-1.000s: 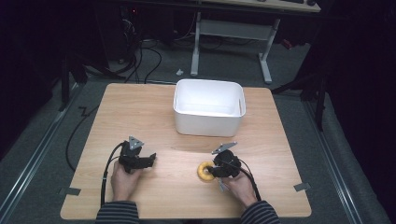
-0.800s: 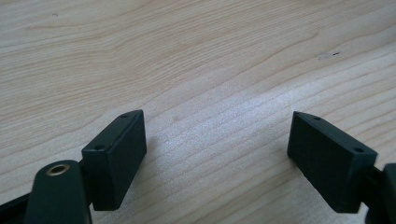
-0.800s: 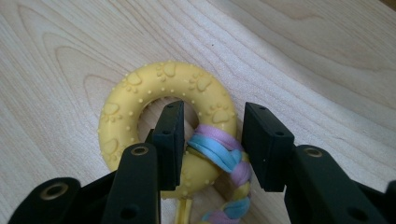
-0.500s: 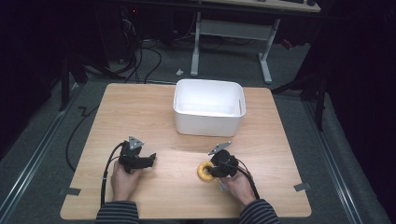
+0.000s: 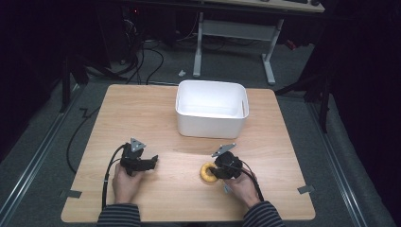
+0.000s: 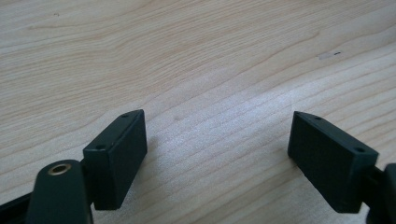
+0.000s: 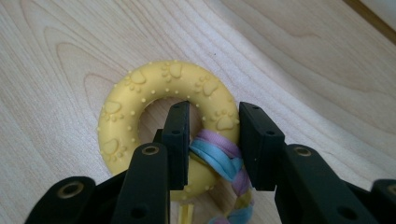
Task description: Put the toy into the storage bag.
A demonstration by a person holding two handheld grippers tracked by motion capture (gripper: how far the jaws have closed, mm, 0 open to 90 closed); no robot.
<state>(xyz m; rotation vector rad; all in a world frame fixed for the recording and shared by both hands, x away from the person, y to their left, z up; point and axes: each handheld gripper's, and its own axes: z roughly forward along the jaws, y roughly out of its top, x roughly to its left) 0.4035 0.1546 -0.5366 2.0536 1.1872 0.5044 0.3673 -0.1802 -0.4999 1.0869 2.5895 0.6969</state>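
A yellow rubber ring toy [image 7: 140, 88] with paw prints lies flat on the wooden table [image 5: 142, 113], near the front right. A pink and blue braided rope [image 7: 219, 156] is tied around its near side. My right gripper [image 7: 212, 140] is shut on the ring toy [image 5: 204, 172] at that knot, one jaw inside the hole and one outside. The right gripper [image 5: 213, 171] is held low on the table by a hand. My left gripper [image 5: 153, 162] rests at the front left, pointing right. In the left gripper view the left gripper [image 6: 217, 144] stands open over bare wood.
A white rectangular bin [image 5: 210, 124] sits at the back middle of the table, empty as far as I can see. Cables trail from both grippers over the front edge. Dark floor, desk legs and cables surround the table.
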